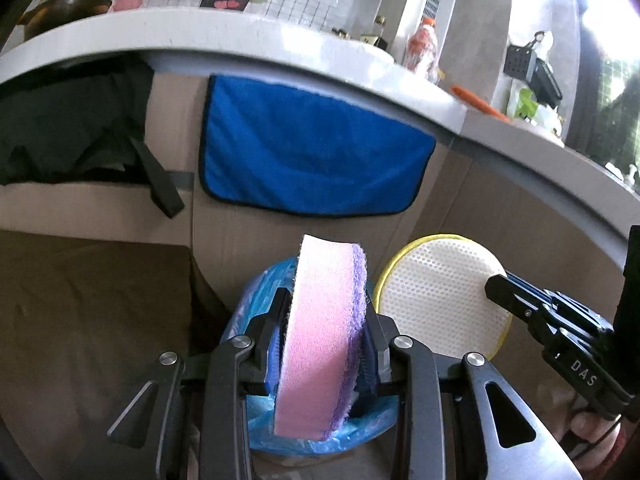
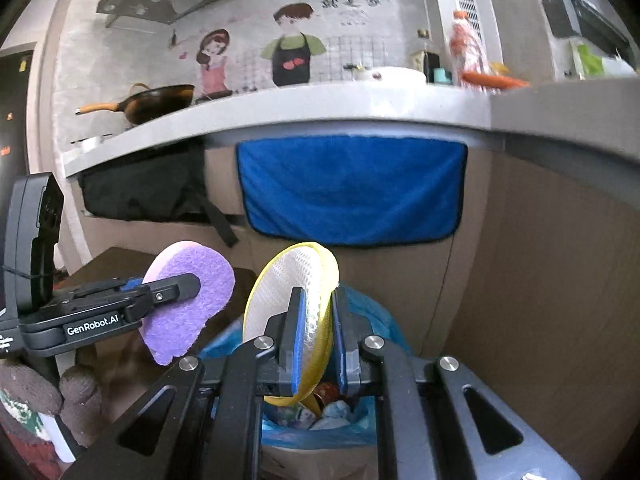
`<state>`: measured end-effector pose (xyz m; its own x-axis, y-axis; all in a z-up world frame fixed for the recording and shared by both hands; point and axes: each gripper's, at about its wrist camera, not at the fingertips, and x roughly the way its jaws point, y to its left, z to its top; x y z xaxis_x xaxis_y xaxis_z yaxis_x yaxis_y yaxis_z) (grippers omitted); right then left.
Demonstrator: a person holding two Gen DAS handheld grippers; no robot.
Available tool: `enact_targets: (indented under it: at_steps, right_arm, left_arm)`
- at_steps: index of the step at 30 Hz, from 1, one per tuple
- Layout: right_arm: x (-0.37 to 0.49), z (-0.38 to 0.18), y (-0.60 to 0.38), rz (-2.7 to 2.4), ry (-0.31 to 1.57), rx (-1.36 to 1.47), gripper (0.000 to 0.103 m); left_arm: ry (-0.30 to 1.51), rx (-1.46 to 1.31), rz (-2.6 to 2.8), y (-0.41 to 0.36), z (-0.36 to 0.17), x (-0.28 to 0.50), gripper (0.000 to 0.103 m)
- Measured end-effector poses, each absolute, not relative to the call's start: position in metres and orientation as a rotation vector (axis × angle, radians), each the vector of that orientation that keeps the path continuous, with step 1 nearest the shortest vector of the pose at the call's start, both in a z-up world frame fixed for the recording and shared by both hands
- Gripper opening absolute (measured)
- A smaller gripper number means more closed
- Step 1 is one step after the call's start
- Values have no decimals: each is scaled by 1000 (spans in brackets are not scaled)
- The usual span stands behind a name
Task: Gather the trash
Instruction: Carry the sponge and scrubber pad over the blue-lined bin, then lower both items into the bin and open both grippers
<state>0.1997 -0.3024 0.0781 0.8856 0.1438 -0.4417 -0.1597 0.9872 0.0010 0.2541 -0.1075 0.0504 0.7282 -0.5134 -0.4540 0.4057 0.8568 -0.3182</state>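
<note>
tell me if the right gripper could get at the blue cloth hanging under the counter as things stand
Probably not yet. The right gripper is shut on the yellow-rimmed scrubber, so its jaws are occupied. The path to the blue cloth looks free above the bin.

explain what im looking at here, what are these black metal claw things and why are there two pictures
No robot here: a person carries a hand-held gripper in each hand, a two-finger clamp with a wide-angle camera behind it. Each picture looks forward along one clamp's fingers, so the black bars at the bottom are the tool itself.

The left picture's camera rides on the left hand-held gripper, shut on a pink and purple sponge. The other is from the right hand-held gripper, shut on a round white pad with a yellow rim. Each tool also shows at the edge of the other's picture.

Below both is a bin lined with a blue bag, with trash already inside. Behind it a blue towel hangs under a kitchen counter, where a wok sits.
</note>
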Motion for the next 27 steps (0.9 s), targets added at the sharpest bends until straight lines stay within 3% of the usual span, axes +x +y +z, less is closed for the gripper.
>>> enact_targets:
  at_steps: [12, 27]
  right_arm:
    - [234, 32, -308, 142, 536, -30, 11]
    - [261, -6, -311, 138, 613, 13, 11]
  left_arm:
    - [659, -181, -489, -122, -3, 285, 33]
    - [711, -161, -484, -130, -33, 302, 33]
